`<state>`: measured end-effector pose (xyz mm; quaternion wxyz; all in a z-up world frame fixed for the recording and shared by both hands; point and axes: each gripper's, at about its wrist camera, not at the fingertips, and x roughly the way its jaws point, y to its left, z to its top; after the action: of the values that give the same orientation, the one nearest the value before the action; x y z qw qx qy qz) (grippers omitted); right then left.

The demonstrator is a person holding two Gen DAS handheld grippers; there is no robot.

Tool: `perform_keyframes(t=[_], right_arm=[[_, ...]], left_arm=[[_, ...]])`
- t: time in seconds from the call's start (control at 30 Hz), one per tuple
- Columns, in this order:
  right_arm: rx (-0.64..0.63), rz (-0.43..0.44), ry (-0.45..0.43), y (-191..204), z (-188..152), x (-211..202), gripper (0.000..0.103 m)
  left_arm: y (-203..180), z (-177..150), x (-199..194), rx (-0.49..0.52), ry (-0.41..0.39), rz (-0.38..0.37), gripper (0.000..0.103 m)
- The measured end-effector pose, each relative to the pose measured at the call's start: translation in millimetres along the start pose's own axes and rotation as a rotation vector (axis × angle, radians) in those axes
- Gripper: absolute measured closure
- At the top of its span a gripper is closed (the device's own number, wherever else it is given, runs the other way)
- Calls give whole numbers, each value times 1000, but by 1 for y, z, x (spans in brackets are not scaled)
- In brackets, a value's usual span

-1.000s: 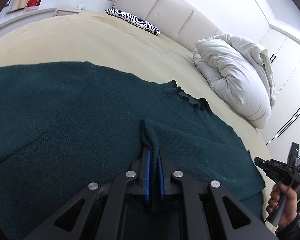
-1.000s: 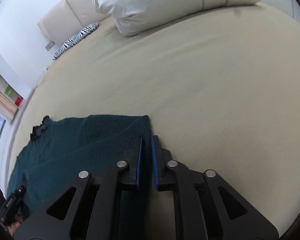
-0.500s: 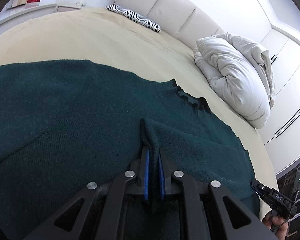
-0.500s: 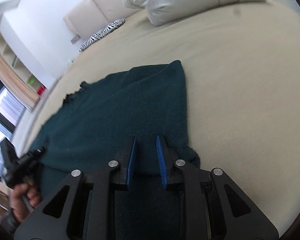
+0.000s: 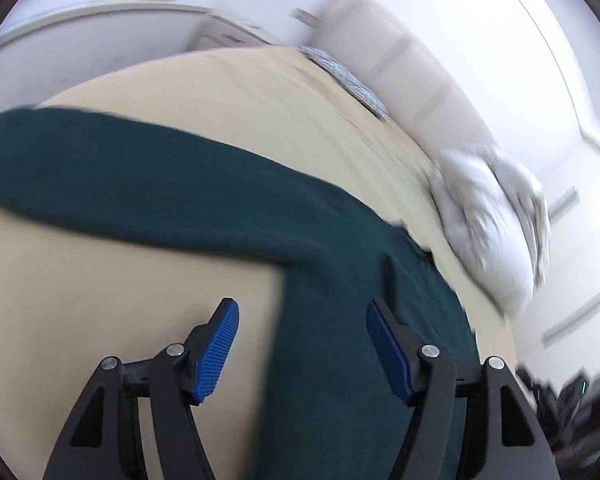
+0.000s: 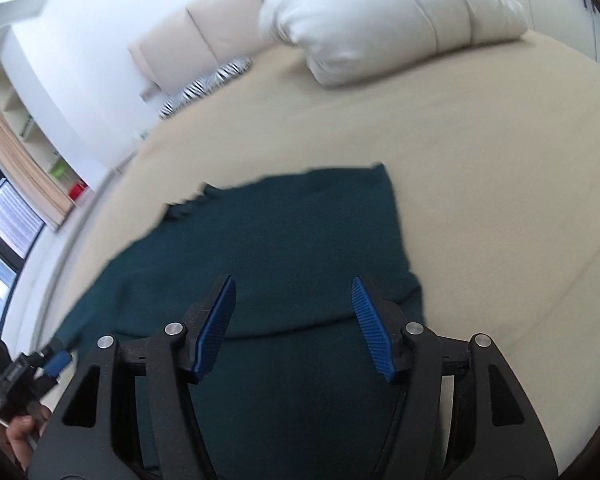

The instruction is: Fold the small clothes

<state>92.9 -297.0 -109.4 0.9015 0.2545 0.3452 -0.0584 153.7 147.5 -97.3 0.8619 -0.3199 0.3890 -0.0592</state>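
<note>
A dark green knit sweater [image 5: 228, 196] lies on the beige bed [image 5: 100, 280]. In the left wrist view one sleeve stretches to the left and the body runs down under my left gripper [image 5: 302, 346], which is open and empty just above the sweater's left edge. In the right wrist view the sweater [image 6: 284, 240] lies flat with a sleeve folded across the body. My right gripper [image 6: 292, 328] is open and empty above that fold. The left gripper also shows at the lower left of the right wrist view [image 6: 24, 364].
A white rolled duvet [image 6: 384, 20] lies at the far side of the bed, also in the left wrist view [image 5: 492, 224]. A zebra-print pillow [image 6: 208, 84] rests by the padded headboard [image 6: 204, 28]. The left view is motion-blurred.
Both grippers have opened and let go of the sweater. The left gripper has swung left, over the sweater's edge. The right gripper has pulled back from the folded sleeve.
</note>
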Motion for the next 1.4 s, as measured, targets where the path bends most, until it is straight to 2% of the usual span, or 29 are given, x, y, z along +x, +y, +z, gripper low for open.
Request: perform_keyframes(t=[0.13,0.2,0.23,0.3,0.4,0.5,0.57,0.6,0.67,0.7,0.77,0.87,0.97,1.07,1.17,1.2,1.33,1.4], right_arm=[[26,143,38,29,-31,-23,44],[29,177,75,38,-47,-30,44],[37,192,94,42,-56,-29,44],[60,221,127,50,-70,-26,44],[78,234,164,58,-85,-21,44],[64,236,175,65,-93,-24,44],[52,238,174,69,-95,-26,44],[51,240,174,69,-97,-29,44],[57,244,171,67,-99,-31,44],[61,244,172,65,-100,-31,44],[77,245,173,59,-103,-32,44],[99,248,169,47,-100,-28,44],[120,248,169,38,-102,-24,44],[145,256,159,29,-104,-26,44],[164,256,136,17,-104,-32,44],[170,254,129,13,-104,-33,44],[219,242,103,-13,-99,-40,44],[234,229,102,-24,-95,-40,44]], left_arm=[[95,25,-50,-282,-110,23,30],[135,30,-67,-424,-150,23,29],[154,30,-74,-498,-173,3,26],[186,28,-80,-629,-224,-78,26],[204,32,-76,-715,-255,-109,29],[211,44,-69,-747,-293,-95,29],[219,47,-65,-799,-309,-78,38],[224,50,-63,-825,-315,-70,48],[228,55,-57,-840,-304,-21,88],[227,61,-53,-835,-293,6,94],[217,68,-53,-778,-288,55,94],[174,83,-62,-585,-310,126,94],[105,100,-59,-345,-305,158,94],[14,101,-39,-39,-264,165,94],[-88,63,-6,305,-217,183,94],[-126,38,12,447,-188,184,94],[-204,-53,74,797,-77,221,93],[-216,-92,98,885,-20,245,89]])
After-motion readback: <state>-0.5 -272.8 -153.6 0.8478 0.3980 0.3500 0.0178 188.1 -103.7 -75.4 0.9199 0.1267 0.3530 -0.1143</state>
